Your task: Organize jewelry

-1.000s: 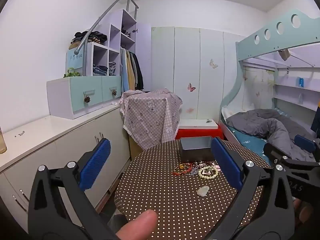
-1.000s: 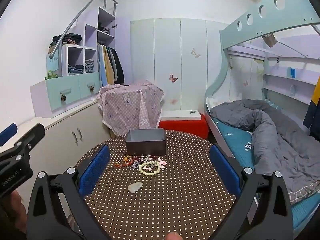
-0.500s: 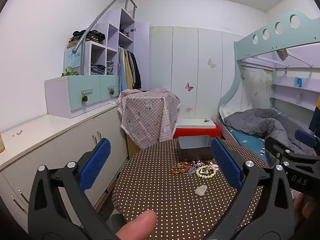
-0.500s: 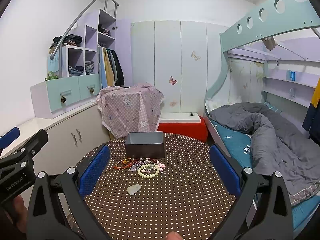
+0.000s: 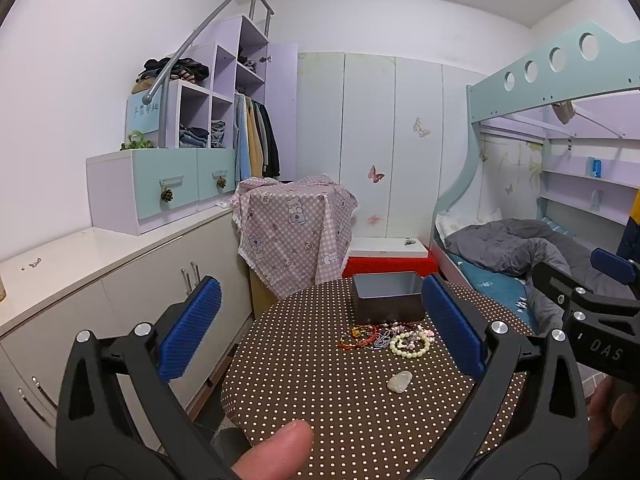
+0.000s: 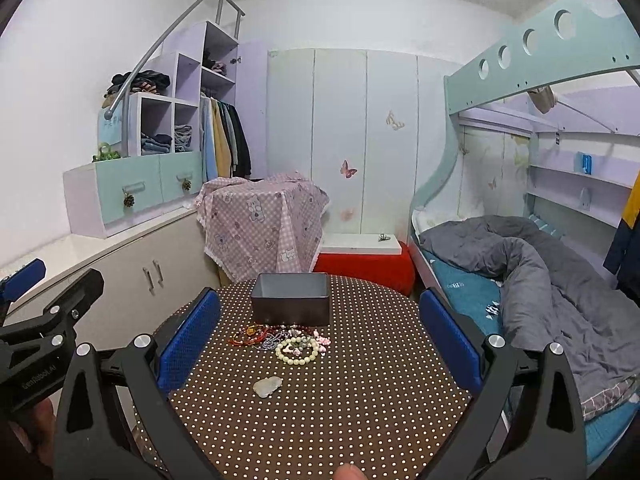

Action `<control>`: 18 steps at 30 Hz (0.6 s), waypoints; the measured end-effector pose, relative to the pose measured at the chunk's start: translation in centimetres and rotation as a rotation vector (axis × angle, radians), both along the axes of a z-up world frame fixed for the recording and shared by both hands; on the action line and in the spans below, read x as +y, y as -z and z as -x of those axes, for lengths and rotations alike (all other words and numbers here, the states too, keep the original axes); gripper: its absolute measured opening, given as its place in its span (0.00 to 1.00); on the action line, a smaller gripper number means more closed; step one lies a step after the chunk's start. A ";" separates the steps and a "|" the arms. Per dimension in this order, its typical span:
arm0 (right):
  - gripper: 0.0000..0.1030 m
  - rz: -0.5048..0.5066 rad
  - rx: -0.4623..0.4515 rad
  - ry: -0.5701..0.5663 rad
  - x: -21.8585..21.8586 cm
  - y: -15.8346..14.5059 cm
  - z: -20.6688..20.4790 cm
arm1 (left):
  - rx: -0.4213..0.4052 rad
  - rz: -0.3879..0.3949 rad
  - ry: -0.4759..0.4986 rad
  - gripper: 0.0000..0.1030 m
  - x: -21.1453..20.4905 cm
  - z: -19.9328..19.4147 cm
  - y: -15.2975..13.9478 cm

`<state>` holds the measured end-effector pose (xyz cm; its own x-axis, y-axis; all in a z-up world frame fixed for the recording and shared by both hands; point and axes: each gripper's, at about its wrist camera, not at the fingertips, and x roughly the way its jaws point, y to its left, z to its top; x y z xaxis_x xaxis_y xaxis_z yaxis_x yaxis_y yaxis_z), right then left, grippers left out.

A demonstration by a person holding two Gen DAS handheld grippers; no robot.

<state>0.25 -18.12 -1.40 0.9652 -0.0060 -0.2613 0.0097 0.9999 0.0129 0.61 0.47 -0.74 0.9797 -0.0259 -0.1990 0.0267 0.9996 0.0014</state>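
A round table (image 5: pixel 320 400) with a brown polka-dot cloth holds an open grey metal box (image 5: pixel 387 296) at its far side; the box also shows in the right wrist view (image 6: pixel 291 299). In front of it lies a heap of bead bracelets (image 5: pixel 384 336) (image 6: pixel 280 338), with a cream bead bracelet (image 6: pixel 298 351) nearest. A pale stone pendant (image 5: pixel 399 382) (image 6: pixel 267 386) lies alone nearer to me. My left gripper (image 5: pixel 320 332) and right gripper (image 6: pixel 320 332) are both open and empty, held above the table's near side, well short of the jewelry.
A white cabinet counter (image 5: pixel 100 248) runs along the left. A checked cloth covers furniture (image 5: pixel 296 232) behind the table, with a red stool (image 6: pixel 364 266) beside it. A bunk bed with a grey quilt (image 6: pixel 540 272) is at the right.
Both grippers have drawn back and risen slightly, so the table and jewelry look a bit lower and farther. Both stay open; nothing on the table has moved.
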 end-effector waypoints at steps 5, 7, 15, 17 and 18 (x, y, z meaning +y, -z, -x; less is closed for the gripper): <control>0.93 0.009 0.008 -0.016 0.3 0.0 -0.9 | 0.021 -0.008 0.000 0.95 0.2 -0.8 0.1; 0.93 0.003 0.016 -0.032 0.3 0.1 -1.7 | 0.039 -0.018 -0.008 0.95 0.3 -1.7 0.2; 0.93 0.011 0.122 -0.078 -0.3 3.1 -8.1 | 0.141 -0.068 -0.045 0.95 1.0 -7.3 3.3; 0.93 0.007 0.193 -0.085 -0.7 5.1 -9.8 | 0.204 -0.069 -0.048 0.95 1.3 -9.3 5.2; 0.93 0.002 0.243 -0.084 -0.9 6.5 -10.9 | 0.238 -0.066 -0.048 0.95 1.4 -10.2 6.2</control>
